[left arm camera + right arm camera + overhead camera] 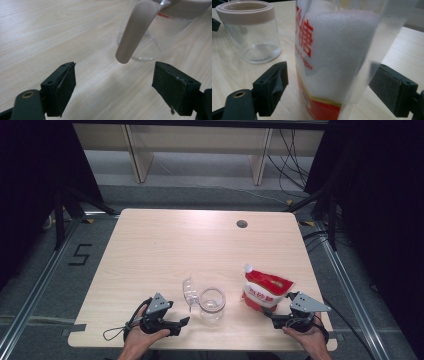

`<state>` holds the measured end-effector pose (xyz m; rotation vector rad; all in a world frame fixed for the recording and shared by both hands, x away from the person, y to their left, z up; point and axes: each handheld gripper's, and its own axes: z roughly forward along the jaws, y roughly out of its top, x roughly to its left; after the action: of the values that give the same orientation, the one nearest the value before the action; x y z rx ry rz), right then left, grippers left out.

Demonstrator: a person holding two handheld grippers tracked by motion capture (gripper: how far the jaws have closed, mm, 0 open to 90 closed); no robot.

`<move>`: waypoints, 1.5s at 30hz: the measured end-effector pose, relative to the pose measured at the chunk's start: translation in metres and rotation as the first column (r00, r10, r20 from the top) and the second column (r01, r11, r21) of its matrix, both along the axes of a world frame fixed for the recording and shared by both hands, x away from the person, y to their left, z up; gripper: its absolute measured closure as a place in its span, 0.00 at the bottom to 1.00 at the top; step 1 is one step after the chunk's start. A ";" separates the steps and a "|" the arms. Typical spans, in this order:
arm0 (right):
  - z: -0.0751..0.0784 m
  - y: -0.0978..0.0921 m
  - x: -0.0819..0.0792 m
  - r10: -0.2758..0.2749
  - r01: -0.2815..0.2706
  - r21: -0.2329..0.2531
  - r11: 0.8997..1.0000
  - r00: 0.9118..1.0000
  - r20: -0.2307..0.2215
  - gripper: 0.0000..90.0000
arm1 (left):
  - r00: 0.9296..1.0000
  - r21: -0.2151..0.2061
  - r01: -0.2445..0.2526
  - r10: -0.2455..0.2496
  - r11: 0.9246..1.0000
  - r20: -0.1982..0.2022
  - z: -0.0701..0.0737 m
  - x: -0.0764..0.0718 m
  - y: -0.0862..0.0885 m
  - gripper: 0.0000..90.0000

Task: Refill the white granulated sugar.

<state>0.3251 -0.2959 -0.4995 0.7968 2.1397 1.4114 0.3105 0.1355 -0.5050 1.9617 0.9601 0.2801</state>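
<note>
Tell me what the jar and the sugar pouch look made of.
Jar: clear glass or hard plastic, glossy, since the table shows through; its matte beige collar looks plastic. Sugar pouch: thin glossy plastic film, part clear with white grains visible inside, part printed red.

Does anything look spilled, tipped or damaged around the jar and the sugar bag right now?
Nothing stands out. The glass jar stands upright and empty with its lid off beside it, the sugar bag stands upright, and no sugar shows on the table.
</note>
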 end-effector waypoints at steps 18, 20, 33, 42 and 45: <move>-0.006 0.006 0.011 0.027 -0.028 0.022 0.999 0.999 0.036 0.18 | 1.000 0.007 0.008 -0.008 1.000 0.006 0.000 0.001 0.001 0.20; -0.008 0.006 0.013 0.022 -0.023 0.046 0.999 0.999 0.035 0.18 | 1.000 0.022 0.012 -0.012 1.000 0.009 0.000 0.001 0.002 0.20; -0.012 0.007 0.019 0.020 -0.021 0.043 0.999 0.999 0.031 0.23 | 1.000 0.013 0.011 -0.011 1.000 0.003 0.001 0.000 0.001 0.20; -0.014 0.009 0.019 0.039 -0.038 0.053 0.998 0.999 -0.011 0.25 | 1.000 0.011 0.010 -0.010 1.000 0.005 0.000 0.001 0.001 0.20; -0.014 0.009 0.021 0.045 -0.046 0.039 0.998 0.999 0.010 0.27 | 1.000 0.014 0.017 -0.017 1.000 0.005 0.001 0.001 0.001 0.20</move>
<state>0.3459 -0.2867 -0.5137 0.7592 2.1420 1.4810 0.3112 0.1365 -0.5044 1.9802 0.9396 0.2830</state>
